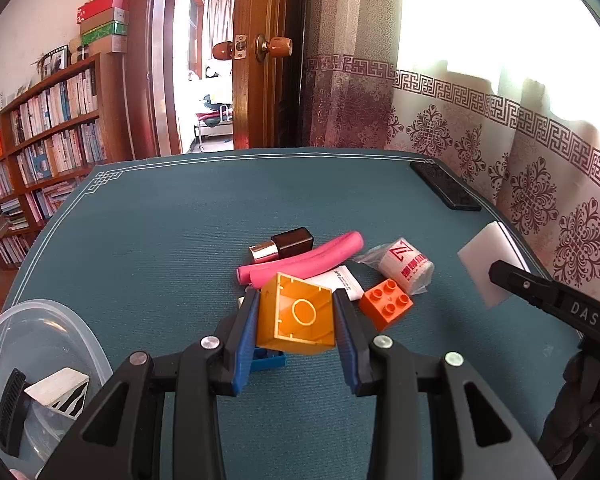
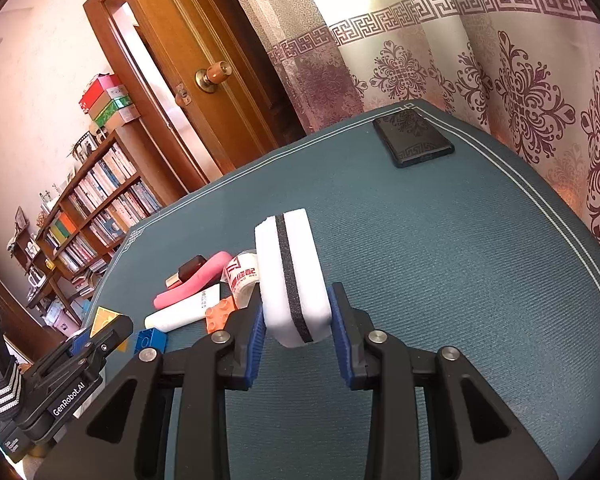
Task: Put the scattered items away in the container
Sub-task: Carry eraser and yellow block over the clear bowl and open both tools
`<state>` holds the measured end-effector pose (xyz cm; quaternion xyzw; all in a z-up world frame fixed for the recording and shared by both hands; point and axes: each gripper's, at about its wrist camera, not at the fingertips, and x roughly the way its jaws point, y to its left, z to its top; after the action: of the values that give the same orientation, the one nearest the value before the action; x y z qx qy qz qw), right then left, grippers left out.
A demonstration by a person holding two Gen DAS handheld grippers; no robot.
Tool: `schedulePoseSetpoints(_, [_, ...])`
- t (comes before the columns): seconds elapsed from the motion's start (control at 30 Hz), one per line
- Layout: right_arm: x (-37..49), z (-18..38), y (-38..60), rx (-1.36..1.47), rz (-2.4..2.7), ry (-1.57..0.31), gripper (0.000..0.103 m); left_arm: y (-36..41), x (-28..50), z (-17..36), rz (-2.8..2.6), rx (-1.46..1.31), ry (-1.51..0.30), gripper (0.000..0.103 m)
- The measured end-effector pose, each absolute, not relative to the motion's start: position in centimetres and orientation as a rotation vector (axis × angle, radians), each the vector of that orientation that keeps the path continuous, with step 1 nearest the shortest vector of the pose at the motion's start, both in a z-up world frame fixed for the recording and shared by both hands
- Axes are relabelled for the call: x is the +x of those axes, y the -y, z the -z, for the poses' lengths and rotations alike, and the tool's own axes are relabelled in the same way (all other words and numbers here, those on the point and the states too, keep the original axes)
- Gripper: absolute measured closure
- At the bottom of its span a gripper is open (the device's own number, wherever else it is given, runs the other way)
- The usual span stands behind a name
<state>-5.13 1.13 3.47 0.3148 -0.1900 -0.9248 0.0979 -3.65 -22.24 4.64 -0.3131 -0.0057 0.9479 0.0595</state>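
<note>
A: Right, what are the left tongs (image 1: 296,316) carrying?

B: A yellow brick (image 1: 298,314), hollow side toward the camera, clamped by its two flat side walls and lifted off the counter (image 1: 160,240). It looks like hard, light, smooth plastic. I'd judge the flat walls the right place to hold it, since a corner grip would let it twist out.

A: And the right tongs (image 2: 296,316)?

B: Closed on a white sponge (image 2: 290,276) with a dark stripe down its middle, pinched near its lower end. It seems soft and nearly weightless, so it should squash a little. A hold nearer the middle would probably stop it drooping.

A: Where does everything go?

B: Into the clear container (image 1: 40,344), at about eight o'clock in the left wrist view. Some striped black-and-white things already lie inside it.

A: What waits on the counter?

B: A cluster near twelve o'clock of the left tongs: a pink foam tube (image 1: 300,258), likely soft and bendy; a dark lipstick (image 1: 284,244) with a shiny end, probably slippery and apt to roll; a white roll in a clear wrapper (image 1: 406,264), crinkly; a white tube (image 2: 184,312); an orange brick (image 1: 386,306) at two o'clock; and a blue brick (image 2: 152,340) just below the yellow one.

A: And the black slab at the far edge?

B: A flat dark case (image 2: 412,138), well apart from the rest.
</note>
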Motion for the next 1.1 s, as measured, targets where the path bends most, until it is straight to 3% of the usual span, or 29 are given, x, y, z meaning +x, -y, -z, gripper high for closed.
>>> schedulePoseSetpoints(1.1, [-3.0,-4.9,7.2,0.917,2.620,0.304,0.070,31.8,2.5,-6.7,-3.113,-0.883,0.151,0.063])
